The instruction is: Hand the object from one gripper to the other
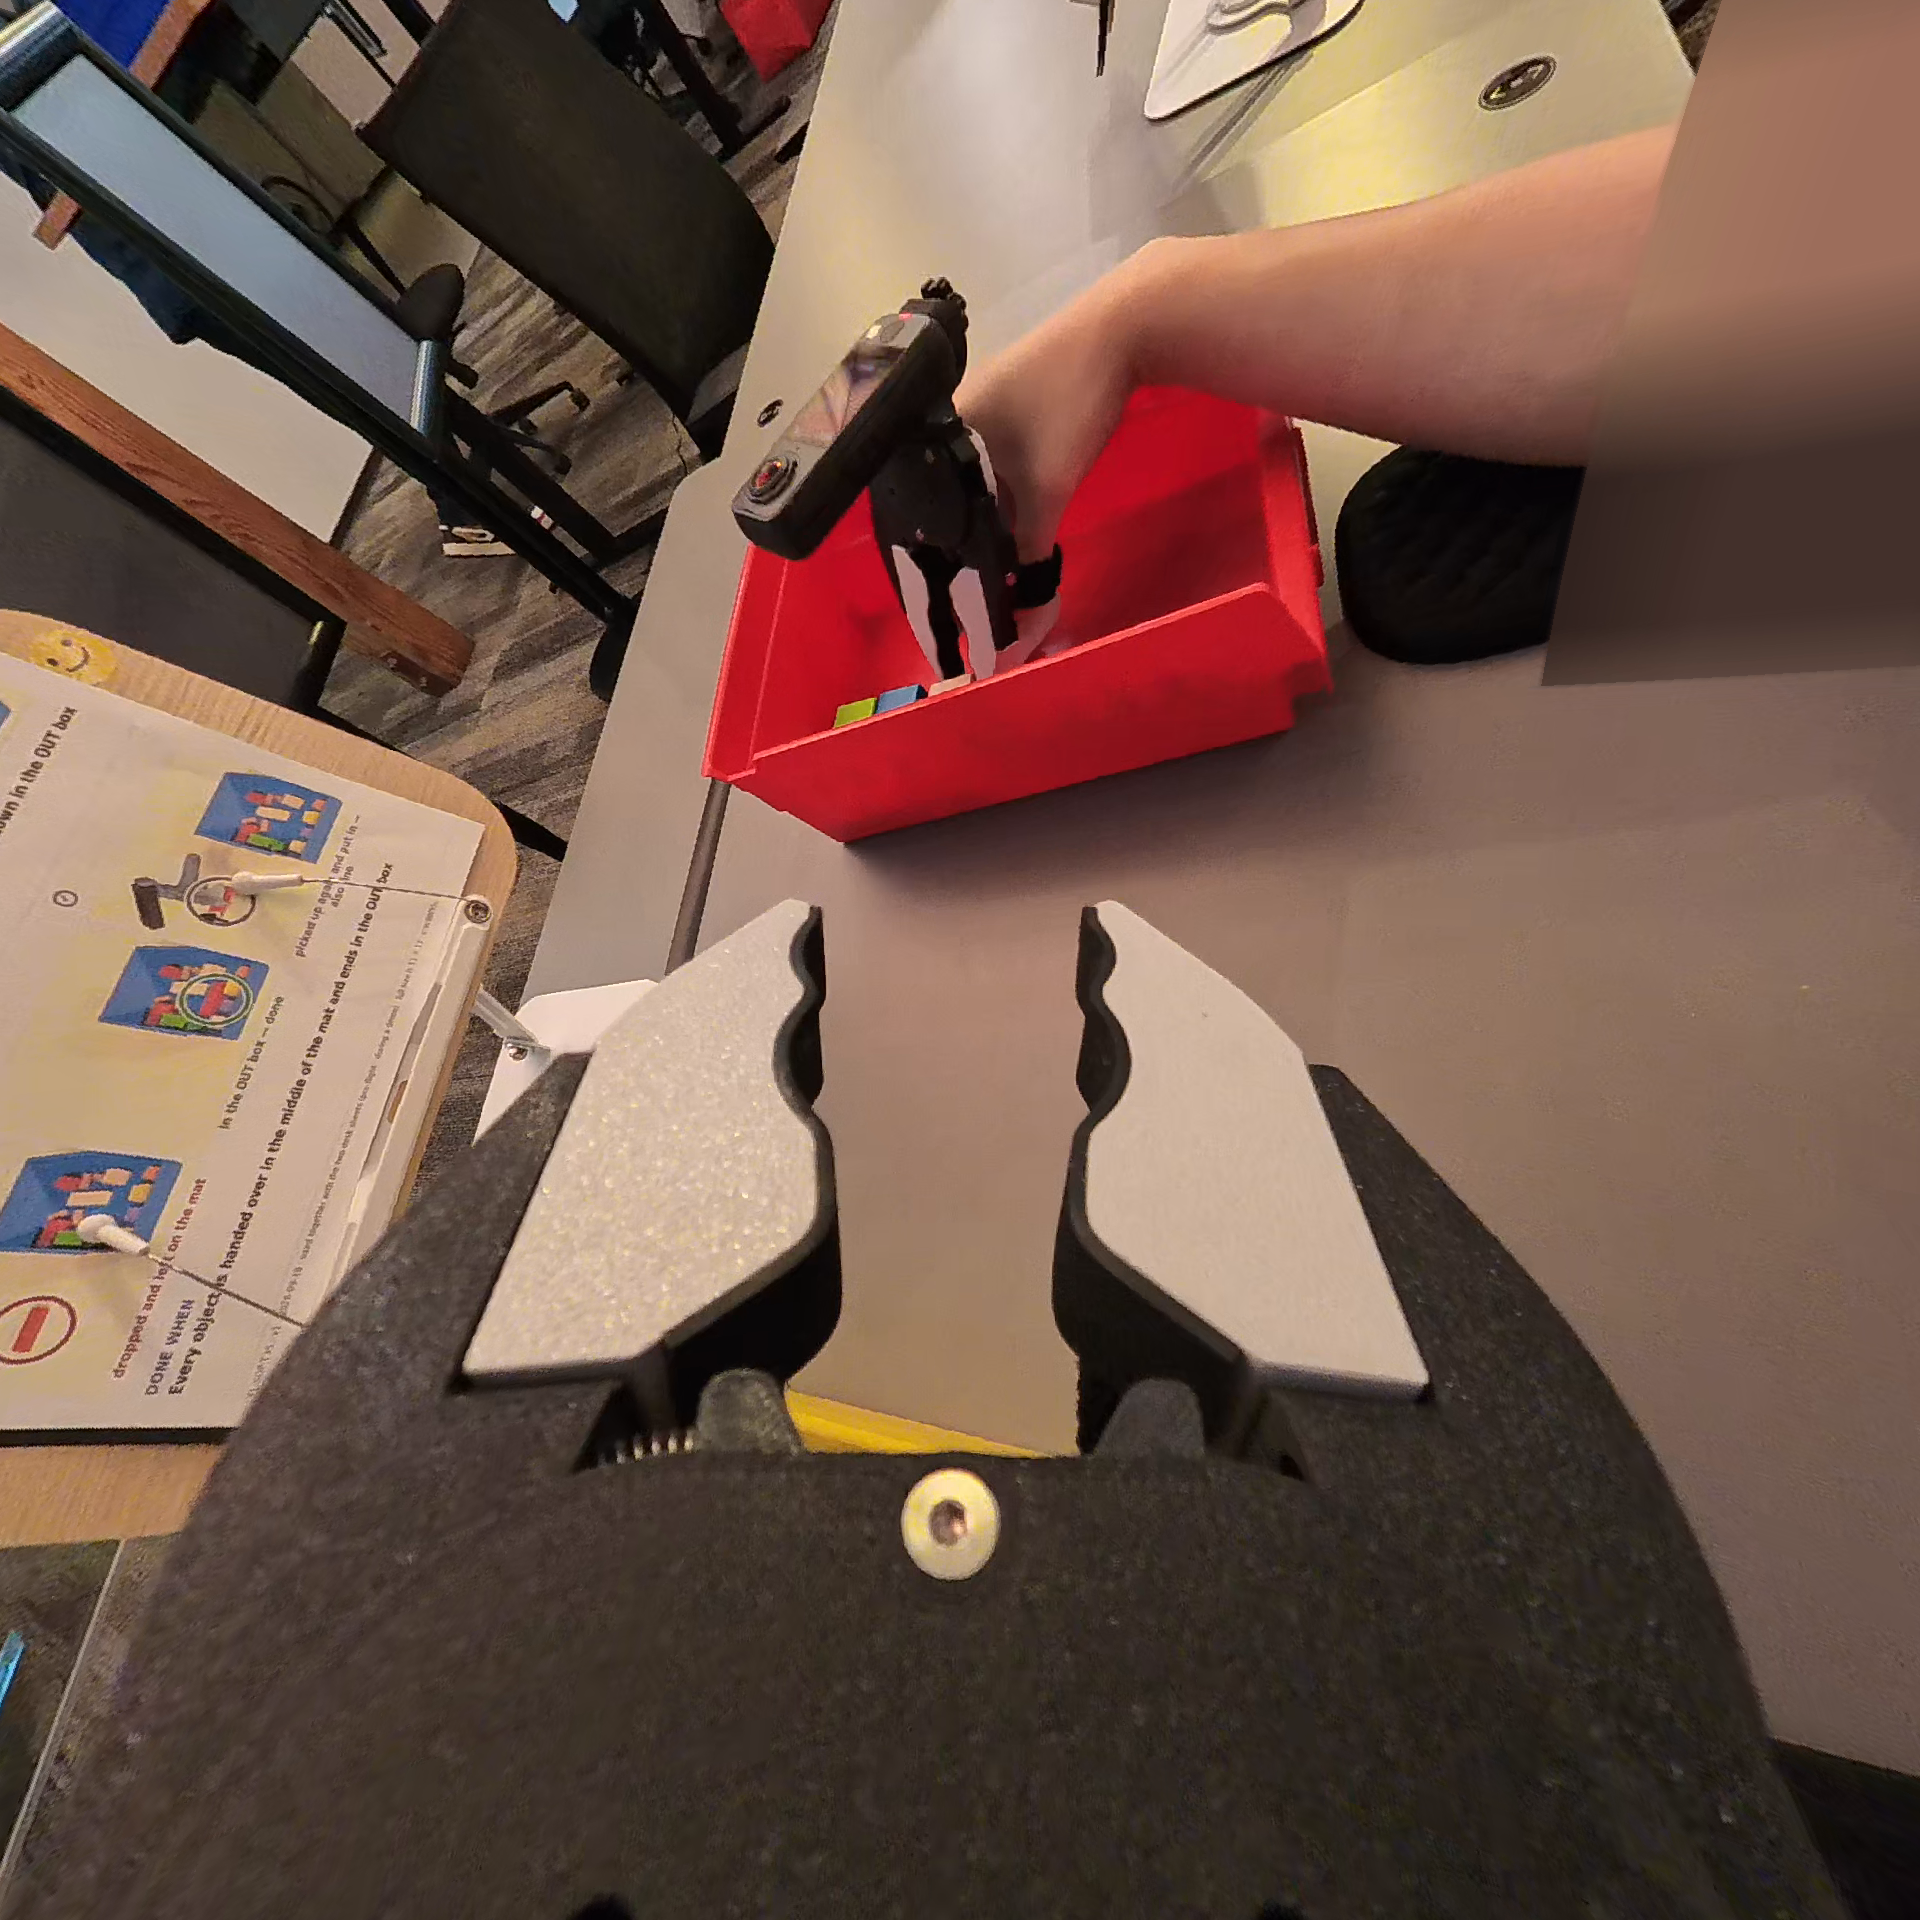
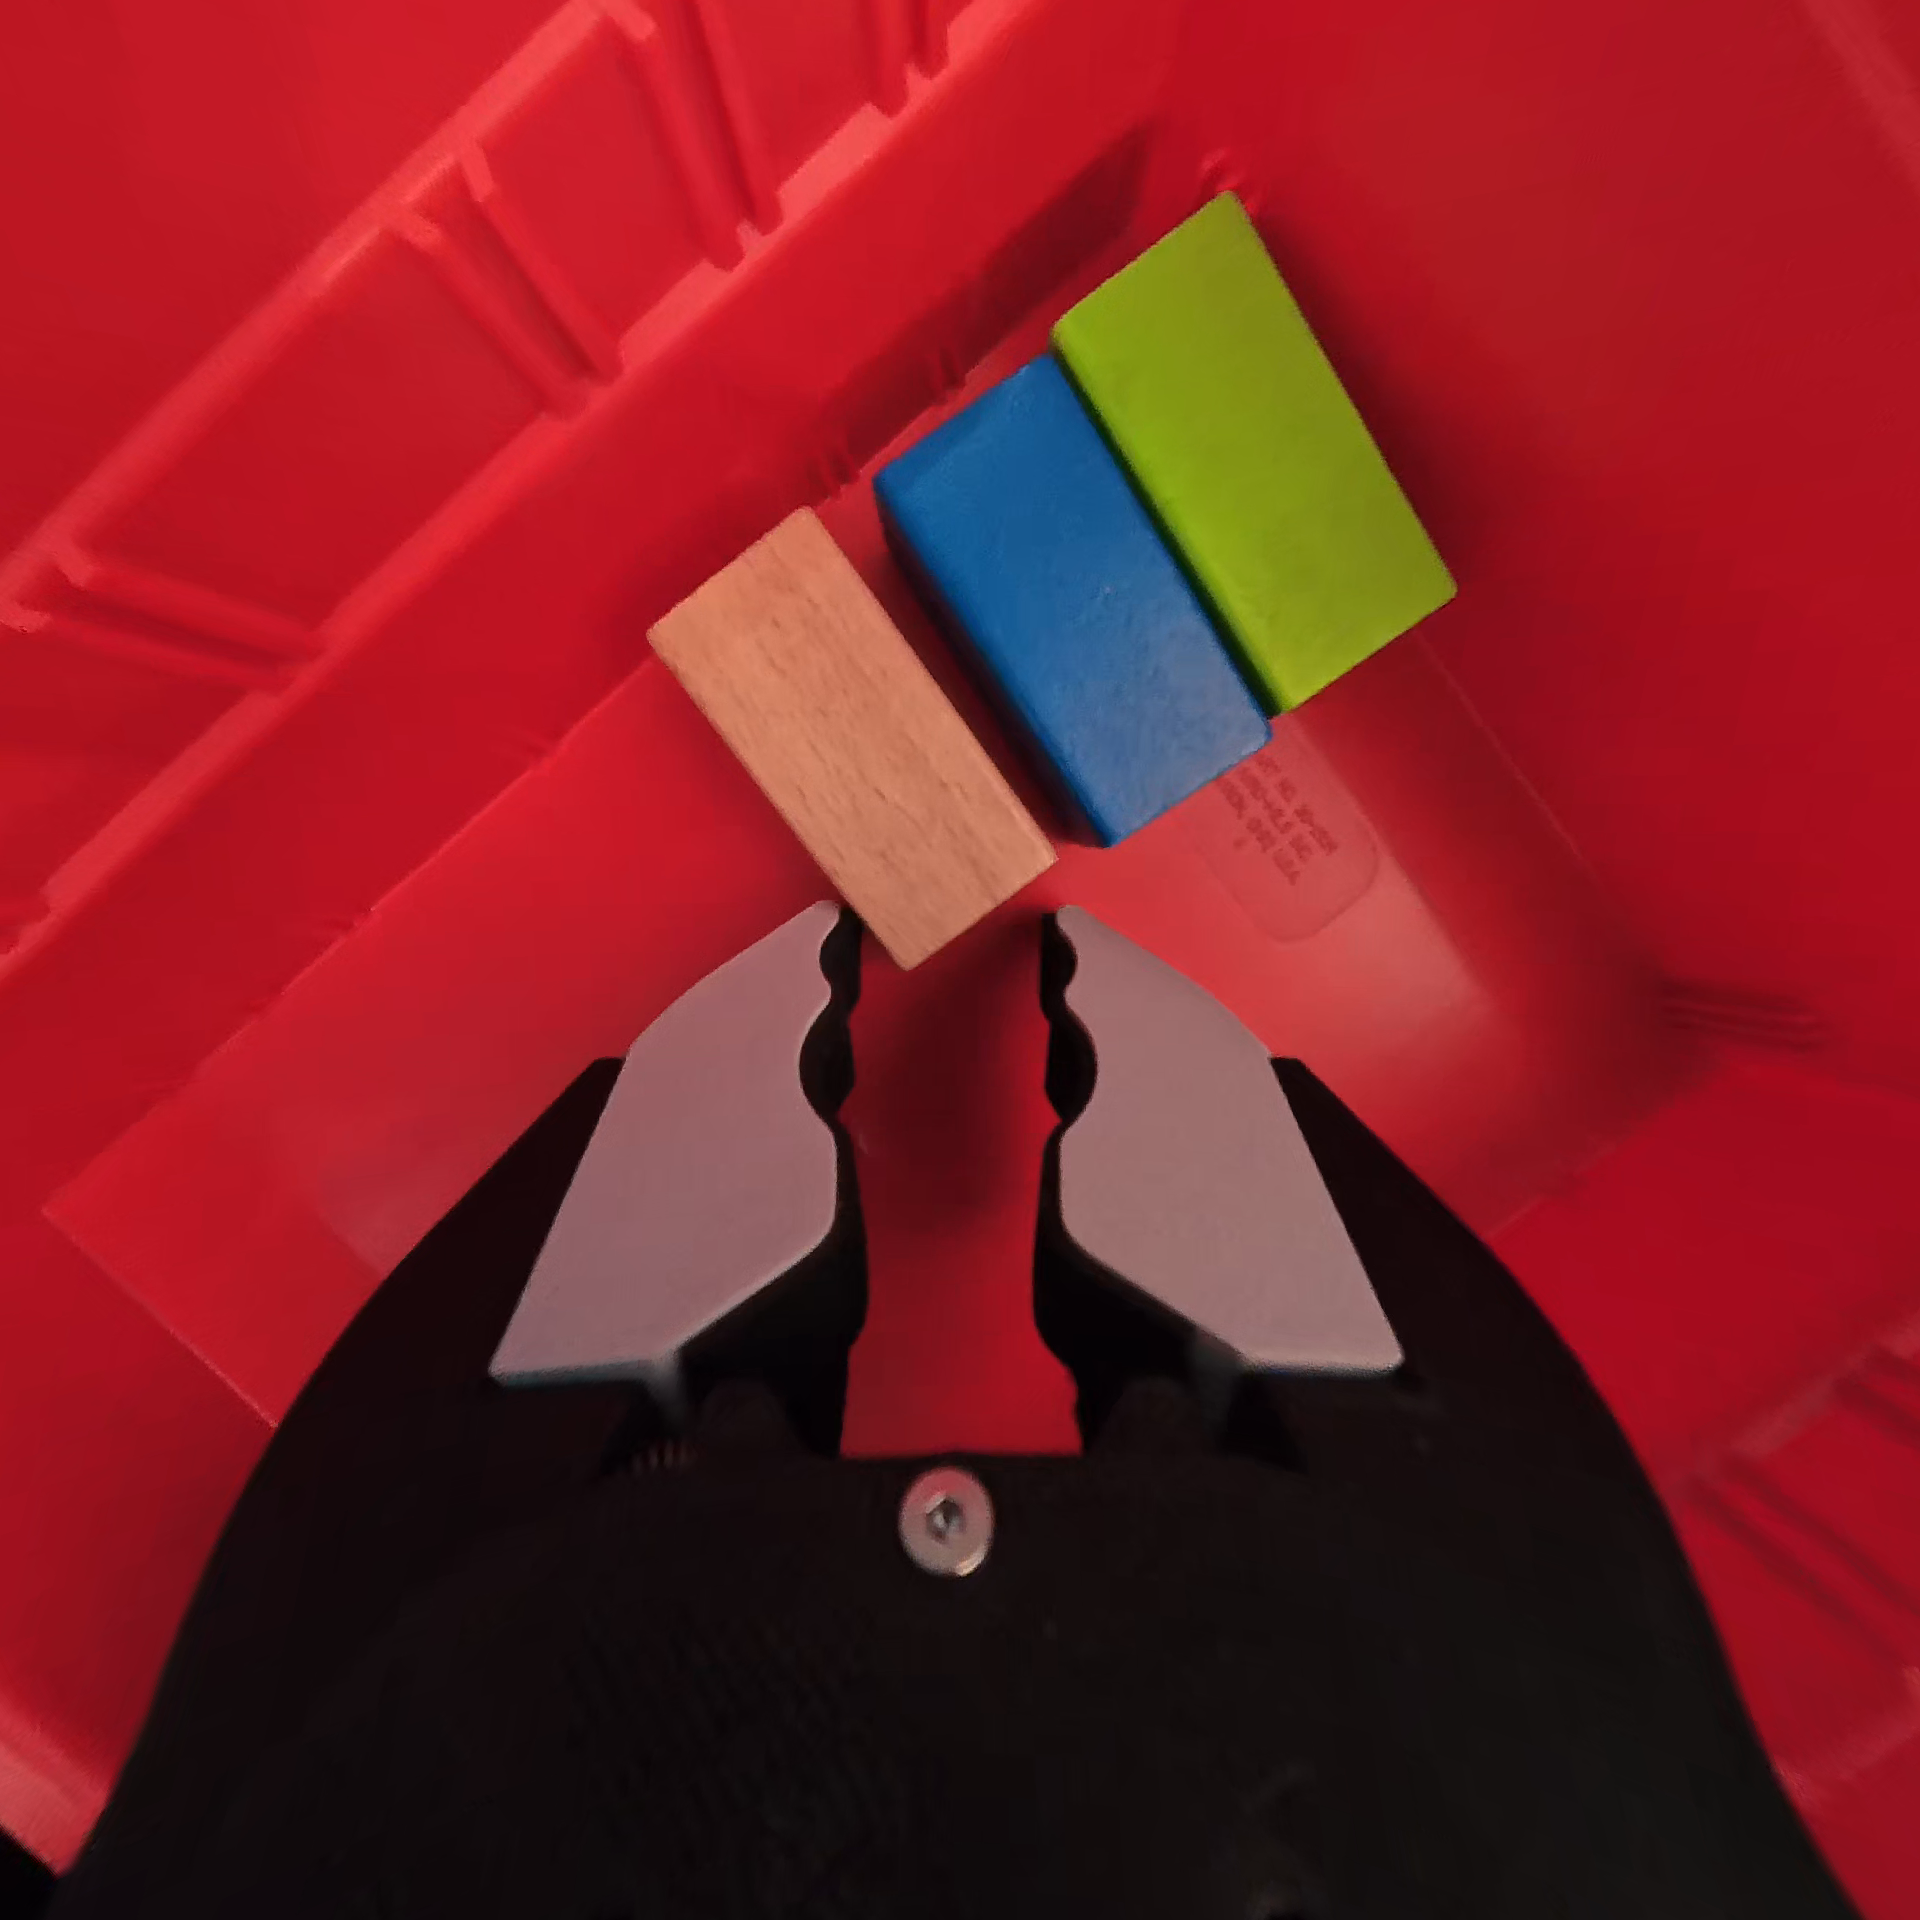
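Presently I log: right gripper (image 2: 948,914) spread inside red bin (image 2: 312,416), wooden block (image 2: 847,732) at 12 o'clock; left gripper (image 1: 948,914) spread, empty.

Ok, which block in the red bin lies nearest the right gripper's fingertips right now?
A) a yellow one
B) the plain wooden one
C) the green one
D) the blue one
B: the plain wooden block lies just beyond the tips of the open right gripper, while the blue block and the green block lie farther along the red bin.
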`<state>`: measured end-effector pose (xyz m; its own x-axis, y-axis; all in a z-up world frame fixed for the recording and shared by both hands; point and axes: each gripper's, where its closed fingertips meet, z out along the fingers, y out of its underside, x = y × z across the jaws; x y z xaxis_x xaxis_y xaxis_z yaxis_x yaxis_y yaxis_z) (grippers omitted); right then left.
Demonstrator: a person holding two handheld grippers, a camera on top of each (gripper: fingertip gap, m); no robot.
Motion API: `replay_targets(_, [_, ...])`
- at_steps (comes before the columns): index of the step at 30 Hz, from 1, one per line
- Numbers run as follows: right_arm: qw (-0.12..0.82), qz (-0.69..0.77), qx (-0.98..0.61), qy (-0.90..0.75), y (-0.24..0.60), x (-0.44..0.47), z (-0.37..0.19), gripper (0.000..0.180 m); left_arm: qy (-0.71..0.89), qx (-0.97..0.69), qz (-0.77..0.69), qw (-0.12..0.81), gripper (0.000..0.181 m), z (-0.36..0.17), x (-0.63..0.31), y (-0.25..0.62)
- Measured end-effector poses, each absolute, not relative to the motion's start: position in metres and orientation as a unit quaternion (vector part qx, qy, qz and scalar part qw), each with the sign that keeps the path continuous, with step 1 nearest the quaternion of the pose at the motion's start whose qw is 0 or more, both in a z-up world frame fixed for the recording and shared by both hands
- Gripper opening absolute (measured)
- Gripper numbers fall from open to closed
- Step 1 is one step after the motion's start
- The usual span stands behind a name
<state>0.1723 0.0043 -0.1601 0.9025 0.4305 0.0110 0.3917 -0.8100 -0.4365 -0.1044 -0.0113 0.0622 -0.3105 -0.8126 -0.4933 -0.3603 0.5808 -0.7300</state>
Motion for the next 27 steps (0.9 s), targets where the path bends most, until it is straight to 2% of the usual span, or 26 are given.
replay_targets(7, [0.27,0.041,-0.938,-0.212,0.005,0.174,-0.132,0.034,0.74,-0.493,-0.149,0.433,0.047,0.049,-0.152,0.059])
replay_targets(12, [0.324,0.039,-0.924,-0.202,0.004,0.178,-0.099,0.034,0.683,-0.658,-0.048,0.313,0.065,-0.011,-0.219,0.133])
replay_targets(17, [0.32,0.036,-0.924,-0.207,0.0,0.179,-0.099,0.034,0.613,-0.776,-0.024,0.146,0.068,-0.081,-0.262,0.163])
replay_targets(21, [0.301,0.037,-0.93,-0.209,-0.003,0.181,-0.109,0.035,0.565,-0.82,-0.01,0.093,0.049,-0.103,-0.274,0.174])
replay_targets(23, [0.298,0.037,-0.931,-0.208,-0.003,0.182,-0.111,0.035,0.548,-0.834,-0.012,0.071,0.055,-0.111,-0.277,0.175])
replay_targets(27, [0.297,0.039,-0.93,-0.214,-0.004,0.18,-0.111,0.034,0.539,-0.841,-0.012,0.04,0.052,-0.126,-0.282,0.177])
